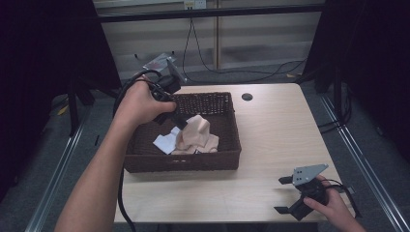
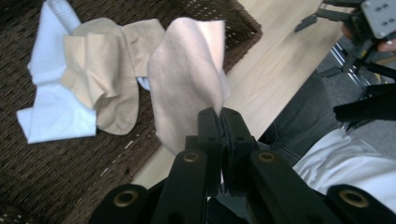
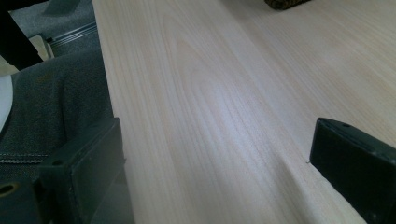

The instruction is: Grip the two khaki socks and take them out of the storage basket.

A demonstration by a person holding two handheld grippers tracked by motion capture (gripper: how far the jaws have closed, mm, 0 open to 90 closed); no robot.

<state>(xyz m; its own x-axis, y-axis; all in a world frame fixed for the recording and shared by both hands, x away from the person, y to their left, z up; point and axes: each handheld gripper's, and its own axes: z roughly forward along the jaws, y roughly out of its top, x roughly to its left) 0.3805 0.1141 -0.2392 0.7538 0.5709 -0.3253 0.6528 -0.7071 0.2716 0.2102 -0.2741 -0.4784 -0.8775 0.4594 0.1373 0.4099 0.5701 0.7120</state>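
The basket [image 1: 203,162] is rough dark wicker, the pale sock [image 2: 187,84] soft matt knit cloth, the table [image 3: 224,102] smooth, faintly glossy wood, possibly laminate.

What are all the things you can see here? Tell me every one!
Basket: one, dark brown woven, on the left part of the table.
Pink sock: one, pale pink, lifted above the basket, pinched at its edge by the left gripper.
Tan socks: looks like two, beige, lying crumpled in the basket.
White cloth: one, white, in the basket, partly under the tan socks.
Table: one, light wood, with a dark round hole near its far edge.
Cable: black, hanging behind the table.
Left gripper: one, black, jaws shut on the pink sock, held over the basket.
Right gripper: one, black with a grey plate, jaws wide open, at the table's near right corner.
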